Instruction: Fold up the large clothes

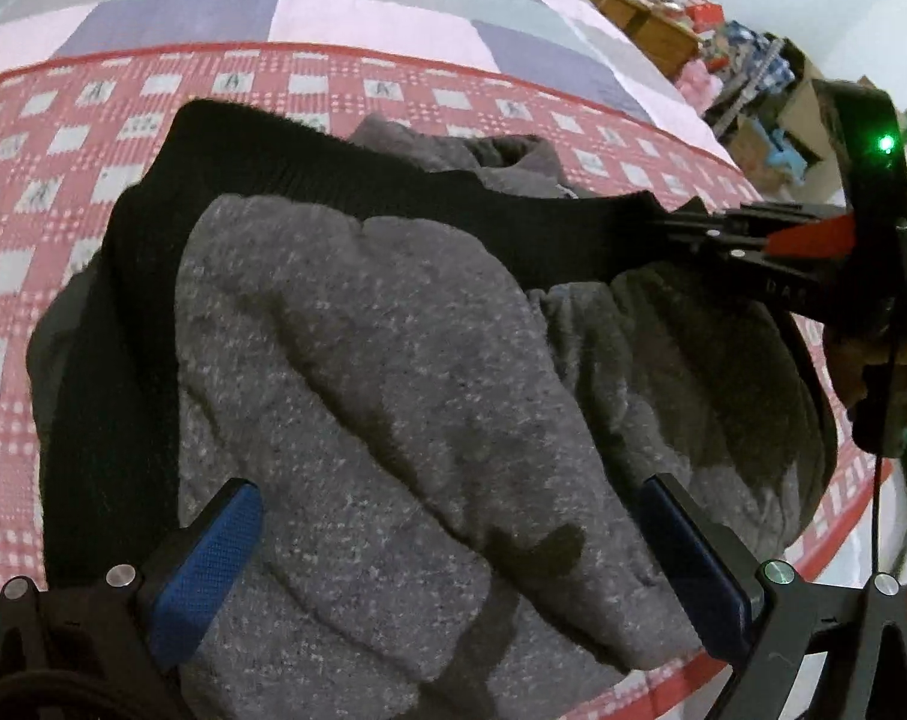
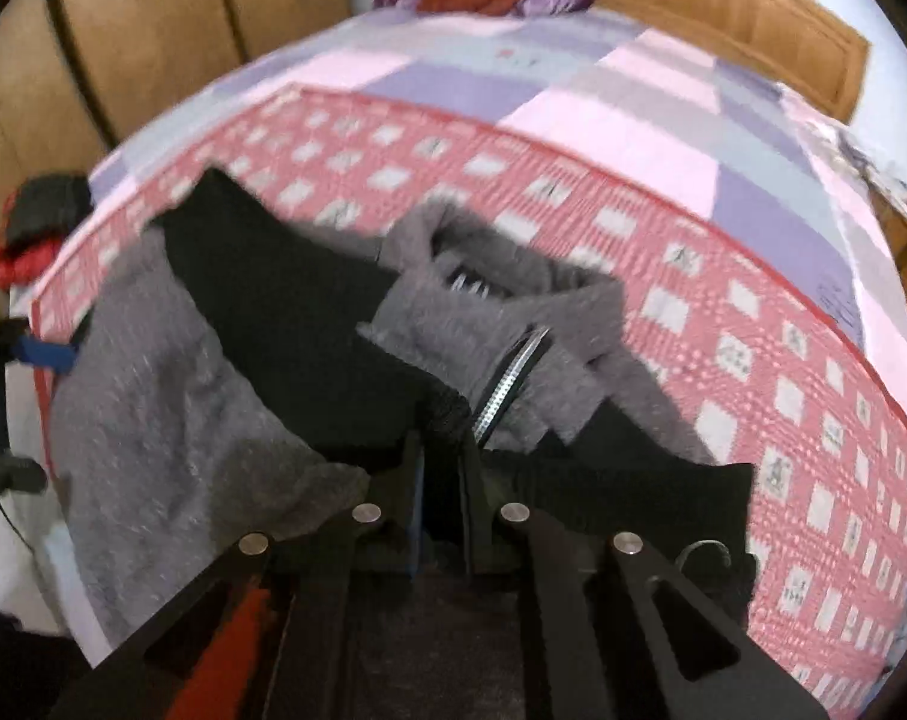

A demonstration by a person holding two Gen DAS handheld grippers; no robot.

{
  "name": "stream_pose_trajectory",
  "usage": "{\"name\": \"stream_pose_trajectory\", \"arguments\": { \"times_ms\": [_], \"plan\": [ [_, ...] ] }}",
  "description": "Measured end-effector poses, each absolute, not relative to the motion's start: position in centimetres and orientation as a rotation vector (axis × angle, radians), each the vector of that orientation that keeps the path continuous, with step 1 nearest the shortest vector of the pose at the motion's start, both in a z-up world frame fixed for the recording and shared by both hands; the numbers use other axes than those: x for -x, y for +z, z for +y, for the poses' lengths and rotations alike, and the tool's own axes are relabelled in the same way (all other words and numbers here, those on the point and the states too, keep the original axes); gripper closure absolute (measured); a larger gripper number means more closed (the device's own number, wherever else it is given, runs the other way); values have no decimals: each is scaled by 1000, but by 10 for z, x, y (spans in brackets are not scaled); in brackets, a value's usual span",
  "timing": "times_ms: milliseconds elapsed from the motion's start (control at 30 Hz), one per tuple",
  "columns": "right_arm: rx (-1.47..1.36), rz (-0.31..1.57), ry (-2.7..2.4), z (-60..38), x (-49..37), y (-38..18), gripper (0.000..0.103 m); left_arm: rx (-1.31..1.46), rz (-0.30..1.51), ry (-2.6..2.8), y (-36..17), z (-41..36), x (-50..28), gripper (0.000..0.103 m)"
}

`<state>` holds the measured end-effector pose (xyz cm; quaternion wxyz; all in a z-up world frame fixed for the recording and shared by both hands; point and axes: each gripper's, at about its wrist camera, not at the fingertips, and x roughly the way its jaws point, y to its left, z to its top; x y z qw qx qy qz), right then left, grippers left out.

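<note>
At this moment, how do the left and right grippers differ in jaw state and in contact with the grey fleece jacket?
The left gripper has its blue-padded jaws spread wide over the grey fleece jacket with black ribbed hem, gripping nothing. The right gripper has its jaws closed on that jacket's black hem, beside the silver zipper. Both are over the same jacket on the pink checked bedspread.

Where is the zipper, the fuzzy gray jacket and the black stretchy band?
zipper (image 2: 509,387), right wrist view, on its metal teeth.
gray jacket (image 1: 393,396), left wrist view, on its fleecy body.
black band (image 1: 453,210), left wrist view, on its ribbed middle.
</note>
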<state>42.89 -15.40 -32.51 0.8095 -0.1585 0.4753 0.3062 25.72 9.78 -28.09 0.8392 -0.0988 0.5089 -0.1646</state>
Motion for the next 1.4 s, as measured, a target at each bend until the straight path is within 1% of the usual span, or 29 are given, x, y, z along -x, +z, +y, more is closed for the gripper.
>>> {"name": "stream_pose_trajectory", "arguments": {
  "times_ms": [133, 233, 367, 533, 600, 633, 667, 767, 867, 1000, 1100, 1167, 1267, 1333, 1400],
  "plan": [
    [302, 1037, 681, -156, -434, -322, 94, 205, 1064, -340, -280, 95, -263, 0],
    [276, 1005, 666, -164, -433, -316, 94, 227, 1059, -342, -279, 94, -267, 0],
    [324, 935, 647, -158, -429, -309, 94, 223, 1065, -335, -282, 87, -269, 0],
    [285, 886, 516, -145, -476, -306, 94, 222, 1044, -320, -277, 80, -275, 0],
    [255, 925, 474, -139, -505, -315, 95, 238, 1035, -308, -275, 77, -280, 0],
    [256, 925, 446, -137, -515, -317, 103, 257, 1031, -304, -274, 76, -284, 0],
    [273, 928, 410, -133, -529, -322, 103, 271, 1024, -300, -274, 74, -288, 0],
    [212, 1019, 445, -132, -551, -337, 103, 277, 1009, -299, -282, 60, -297, 0],
    [170, 997, 491, -145, -529, -326, 103, 209, 1016, -272, -297, 46, -302, 0],
    [178, 889, 484, -178, -445, -292, 103, 213, 957, -260, -289, 48, -287, 0],
    [207, 879, 451, -196, -374, -286, 103, 211, 925, -272, -280, 47, -258, 0],
    [219, 924, 418, -201, -325, -296, 103, 190, 934, -296, -282, 41, -240, 0],
    [237, 1025, 391, -196, -287, -326, 103, 144, 984, -327, -297, 25, -225, 0],
    [263, 1059, 349, -189, -291, -351, 103, 56, 1007, -278, -316, 15, -234, 0],
    [239, 1044, 324, -183, -318, -365, 103, 35, 990, -233, -331, 19, -260, 0]
  ]
}}
